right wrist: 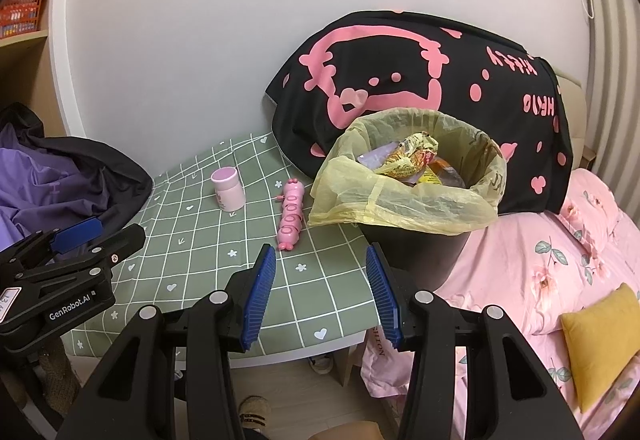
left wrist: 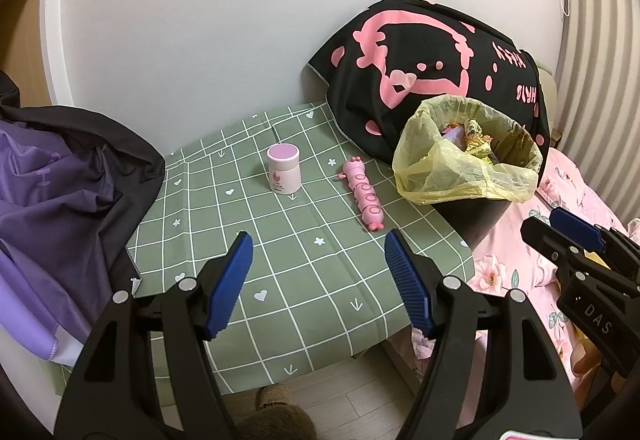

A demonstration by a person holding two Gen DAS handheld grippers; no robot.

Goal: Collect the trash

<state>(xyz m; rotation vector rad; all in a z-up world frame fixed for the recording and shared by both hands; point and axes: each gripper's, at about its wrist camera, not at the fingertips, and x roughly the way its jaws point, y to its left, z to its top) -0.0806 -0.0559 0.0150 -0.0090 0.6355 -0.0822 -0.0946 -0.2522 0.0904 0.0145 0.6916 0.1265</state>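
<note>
Jar (left wrist: 283,169): pink, upright, mid-tabletop.
Caterpillar toy (left wrist: 365,194): pink, right of jar.
Jacket (left wrist: 60,176): purple-black, tabletop's left edge.
Cushion (right wrist: 600,340): yellow, on bed.

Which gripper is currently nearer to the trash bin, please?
Right. The right gripper hovers open just in front of the trash bin; the left gripper hangs open farther left, above the green checked cloth.

Each tool is matte black plastic with silver round pivot screws and ribbed blue finger pads (left wrist: 230,280). The left tool (right wrist: 76,240) bears white "GenRobot.AI" lettering; the right tool (left wrist: 568,232) shows "DAS" in pale letters.
</note>
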